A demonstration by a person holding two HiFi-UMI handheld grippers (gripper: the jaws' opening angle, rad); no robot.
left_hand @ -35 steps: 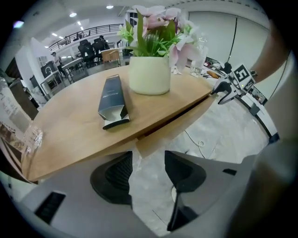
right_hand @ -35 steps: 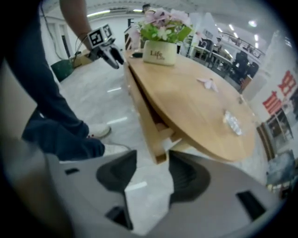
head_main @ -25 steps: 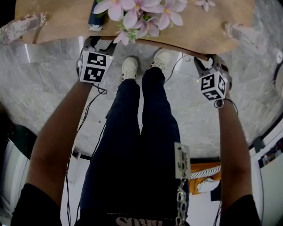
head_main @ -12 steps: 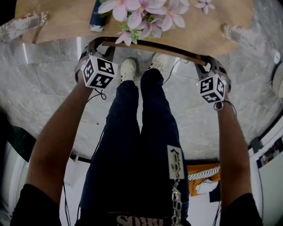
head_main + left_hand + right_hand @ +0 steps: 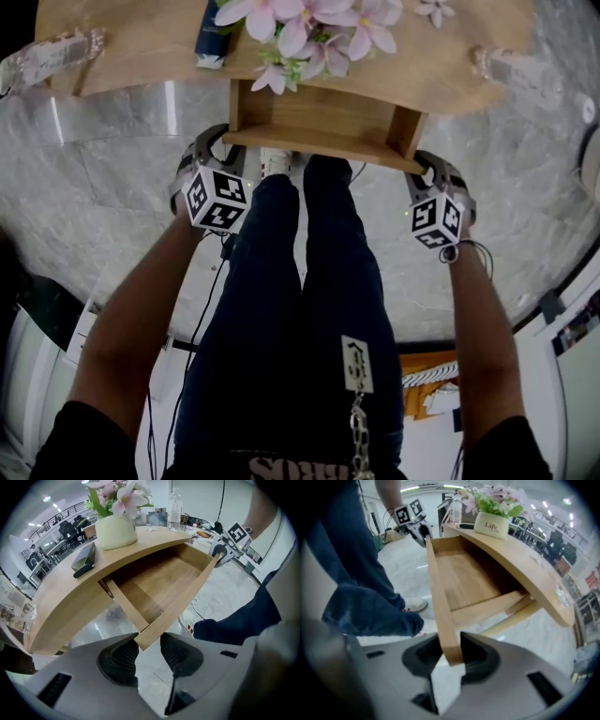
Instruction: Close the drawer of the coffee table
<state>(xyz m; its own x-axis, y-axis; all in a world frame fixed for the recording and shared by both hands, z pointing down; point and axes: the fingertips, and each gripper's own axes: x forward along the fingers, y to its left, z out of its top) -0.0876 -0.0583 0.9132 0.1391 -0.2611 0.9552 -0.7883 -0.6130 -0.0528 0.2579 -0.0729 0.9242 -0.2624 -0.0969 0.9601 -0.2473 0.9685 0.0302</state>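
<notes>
Marble floor [image 5: 112, 150]; arms [image 5: 131, 319] straight down; left hand-held gripper [image 5: 147, 645], right hand-held gripper [image 5: 451, 656] just clamped onto drawer front [image 5: 319, 143].

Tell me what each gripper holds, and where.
Both hold the drawer by its front panel, jaws having just closed on it: left gripper at the left end, right gripper at the right end.

Looking down from above, the flowers [image 5: 309, 28] and the surface [image 5: 450, 56] run off the top edge. The drawer [image 5: 319, 117] covers most of the person's shoes [image 5: 275, 163]. The dark flat object [image 5: 208, 33] is too small to identify.
</notes>
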